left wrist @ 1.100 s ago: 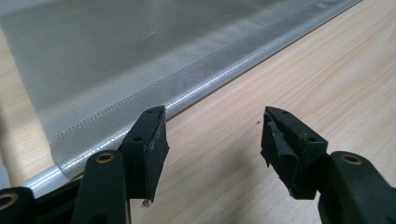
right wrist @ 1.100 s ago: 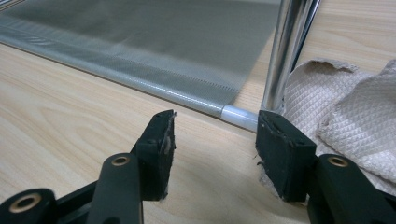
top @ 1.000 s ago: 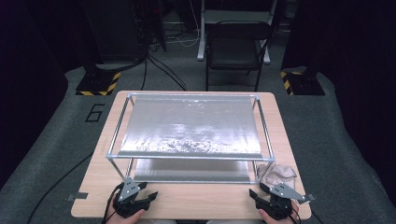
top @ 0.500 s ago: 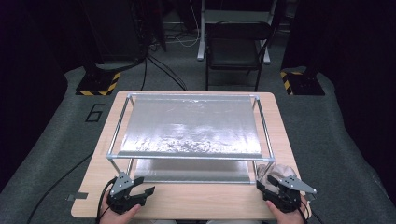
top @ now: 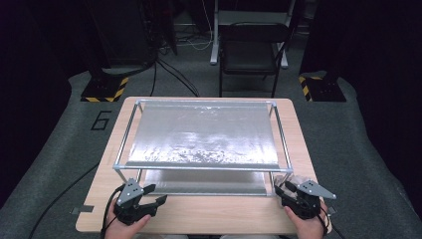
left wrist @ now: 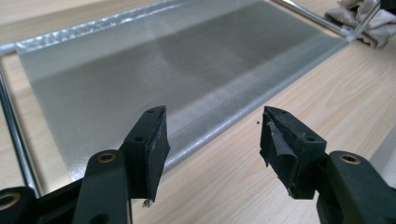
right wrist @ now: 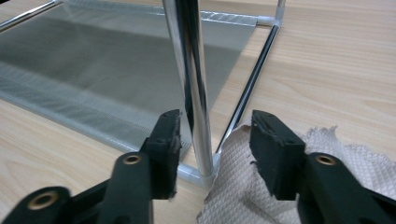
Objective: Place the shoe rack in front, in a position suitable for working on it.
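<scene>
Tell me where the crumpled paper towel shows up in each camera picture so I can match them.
High view: the paper towel lies at the rack's near right corner, by the right gripper.
Left gripper view: top right corner.
Right gripper view: bottom right, past the jaws.
Shared landmark: the rack's chrome corner post.

A crumpled paper towel (right wrist: 261, 186) lies touching the rack's (top: 199, 168) corner post.

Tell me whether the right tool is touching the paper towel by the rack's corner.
Cannot tell. In the right gripper view the right tool stands open above the paper towel, one jaw overlapping it, but no gap or contact shows plainly.
</scene>
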### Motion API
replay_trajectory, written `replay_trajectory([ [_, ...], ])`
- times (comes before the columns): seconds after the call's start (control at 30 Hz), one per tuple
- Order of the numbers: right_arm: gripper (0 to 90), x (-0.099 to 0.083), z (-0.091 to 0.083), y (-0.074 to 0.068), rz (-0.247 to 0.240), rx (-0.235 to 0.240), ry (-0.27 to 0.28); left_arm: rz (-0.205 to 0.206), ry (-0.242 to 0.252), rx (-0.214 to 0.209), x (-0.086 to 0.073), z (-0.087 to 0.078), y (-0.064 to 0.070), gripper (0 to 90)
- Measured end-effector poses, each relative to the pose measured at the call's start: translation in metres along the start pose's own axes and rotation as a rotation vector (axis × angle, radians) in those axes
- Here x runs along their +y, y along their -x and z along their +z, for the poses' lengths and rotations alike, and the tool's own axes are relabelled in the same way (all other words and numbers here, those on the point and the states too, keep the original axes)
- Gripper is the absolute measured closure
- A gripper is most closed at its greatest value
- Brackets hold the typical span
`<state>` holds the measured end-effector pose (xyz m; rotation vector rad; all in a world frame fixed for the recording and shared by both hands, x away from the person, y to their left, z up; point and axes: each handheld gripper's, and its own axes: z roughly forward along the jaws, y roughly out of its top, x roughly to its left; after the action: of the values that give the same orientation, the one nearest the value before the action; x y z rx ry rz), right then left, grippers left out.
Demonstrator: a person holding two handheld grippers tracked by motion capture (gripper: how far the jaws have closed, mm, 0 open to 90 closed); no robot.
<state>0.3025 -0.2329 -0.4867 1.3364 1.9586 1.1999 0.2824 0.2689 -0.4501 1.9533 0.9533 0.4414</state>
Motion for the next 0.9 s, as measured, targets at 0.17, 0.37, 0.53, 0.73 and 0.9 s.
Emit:
replay_trajectory([
  [0.17, 68.1, 0.004, 0.003, -0.003, -0.019, -0.003, 0.011, 0.003, 0.007, -0.008, 0.006, -0.006, 0.001, 42.0],
  [0.37, 77.8, 0.008, 0.007, -0.009, -0.043, 0.015, 0.001, 0.006, 0.014, -0.016, 0.012, -0.012, 0.004, 44.2],
  [0.53, 79.0, 0.009, 0.009, -0.013, -0.046, 0.039, -0.001, 0.013, 0.037, -0.003, 0.022, -0.022, 0.006, 44.3],
  [0.73, 79.6, 0.010, 0.011, -0.019, -0.066, 0.054, -0.005, 0.021, 0.038, -0.005, 0.031, -0.028, 0.006, 44.8],
  [0.9, 79.7, 0.011, 0.012, -0.025, -0.079, 0.068, -0.009, 0.031, 0.051, 0.000, 0.037, -0.033, 0.008, 45.2],
])
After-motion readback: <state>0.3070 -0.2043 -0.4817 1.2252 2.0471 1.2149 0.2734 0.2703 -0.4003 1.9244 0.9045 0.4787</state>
